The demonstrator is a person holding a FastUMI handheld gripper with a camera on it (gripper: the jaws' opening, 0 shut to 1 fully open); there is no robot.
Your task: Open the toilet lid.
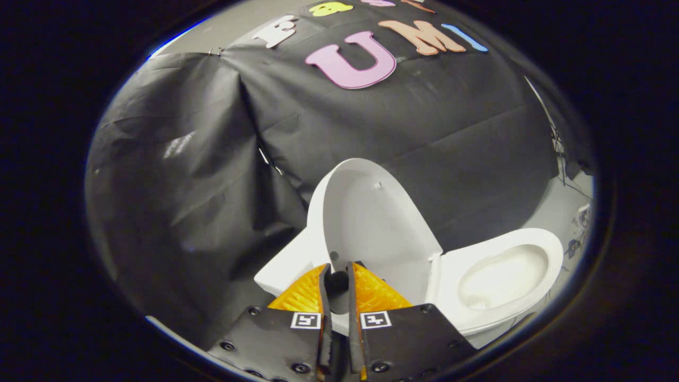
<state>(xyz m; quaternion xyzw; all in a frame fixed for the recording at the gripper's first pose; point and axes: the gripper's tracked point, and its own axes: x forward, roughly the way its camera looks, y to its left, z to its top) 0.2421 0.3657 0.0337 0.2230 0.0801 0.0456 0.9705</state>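
Here the fingers (pixel 339 268) sit nearly closed, holding nothing, before the raised lid (pixel 371 223), black cloth wall (pixel 185 175) behind.

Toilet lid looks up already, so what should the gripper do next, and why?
Probably back straight away. The lid stands raised beside the open bowl, and the gripper, fingers nearly closed with nothing clearly between them, sits just before the lid's lower edge.

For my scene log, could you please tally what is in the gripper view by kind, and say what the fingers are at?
Toilet lid, raised upright: 1
Toilet seat, down around the bowl: 1
Toilet bowl: 1
Black cloth wall: 1
Gripper, fingers nearly closed at the lid's lower edge, a narrow gap between them: 1
Total: 5
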